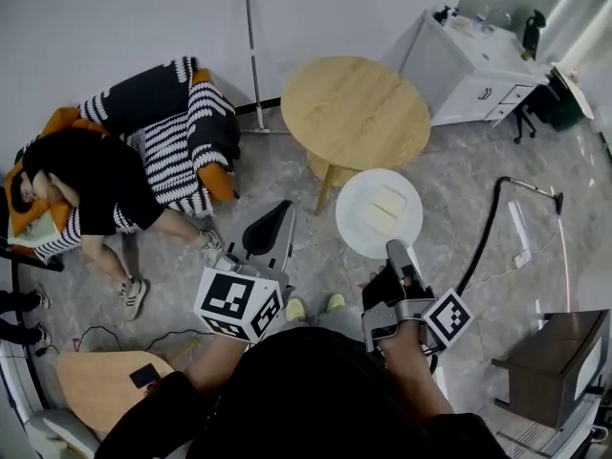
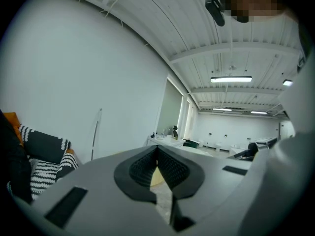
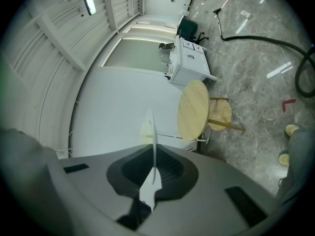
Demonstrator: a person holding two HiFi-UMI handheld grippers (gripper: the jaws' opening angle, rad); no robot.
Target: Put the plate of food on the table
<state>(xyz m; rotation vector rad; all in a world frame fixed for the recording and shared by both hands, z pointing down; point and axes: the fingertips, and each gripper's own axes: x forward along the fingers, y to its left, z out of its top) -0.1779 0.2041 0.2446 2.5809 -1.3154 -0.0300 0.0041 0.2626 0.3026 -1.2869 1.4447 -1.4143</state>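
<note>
I pinch only the plate's (image 1: 353,220) rim with my right gripper (image 1: 395,248), so a tilt could spill the food (image 1: 384,208).

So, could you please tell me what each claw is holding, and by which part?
The right claw grips the plate of food by its near rim, pinched edge-on between the jaws. The left claw is shut on nothing.
</note>
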